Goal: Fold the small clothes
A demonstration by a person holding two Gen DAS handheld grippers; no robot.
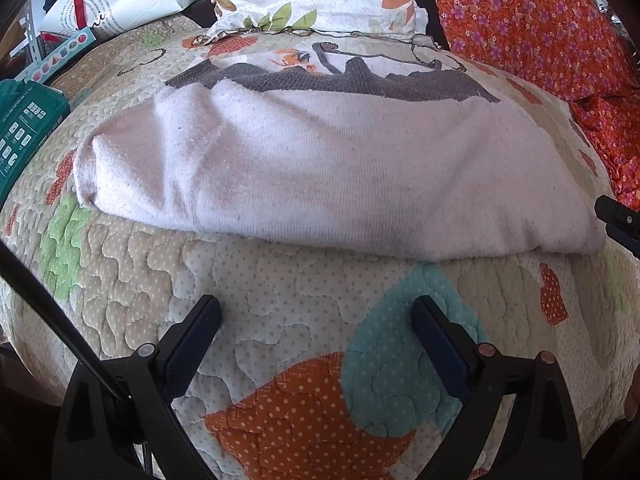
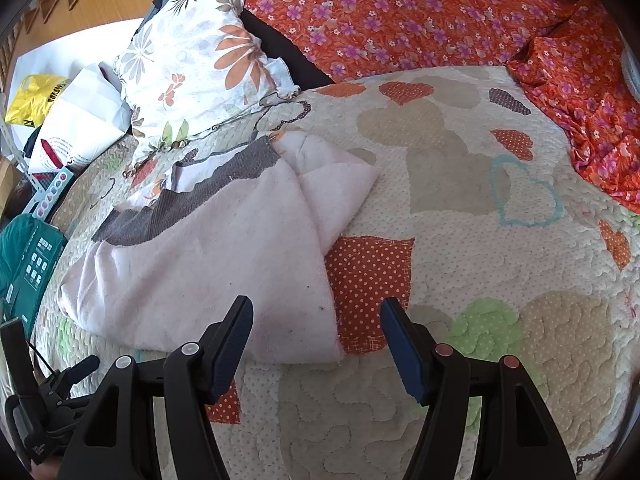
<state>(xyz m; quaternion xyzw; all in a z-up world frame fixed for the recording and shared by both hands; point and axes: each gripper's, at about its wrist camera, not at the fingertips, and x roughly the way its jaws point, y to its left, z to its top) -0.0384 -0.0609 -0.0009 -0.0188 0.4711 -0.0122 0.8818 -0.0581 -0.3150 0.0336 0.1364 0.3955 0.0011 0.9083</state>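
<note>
A small pale pink garment [image 1: 328, 168] with a dark grey band along its far edge lies folded over on the patchwork quilt [image 1: 280, 320]. My left gripper [image 1: 316, 316] hovers open just in front of its near edge, with nothing between the fingers. In the right wrist view the same garment [image 2: 208, 264] lies left of centre, one corner flap turned toward the right. My right gripper [image 2: 316, 320] stands open above the garment's near right corner, pads clear of the cloth. The tip of the right gripper [image 1: 618, 220] shows at the left view's right edge.
A floral pillow [image 2: 192, 64] lies behind the garment. An orange flowered sheet [image 2: 440, 12] covers the far right. A teal box [image 2: 28, 268], white paper bags [image 2: 80, 116] and a yellow bag [image 2: 36, 96] crowd the left side. The left gripper's body [image 2: 44, 408] shows at lower left.
</note>
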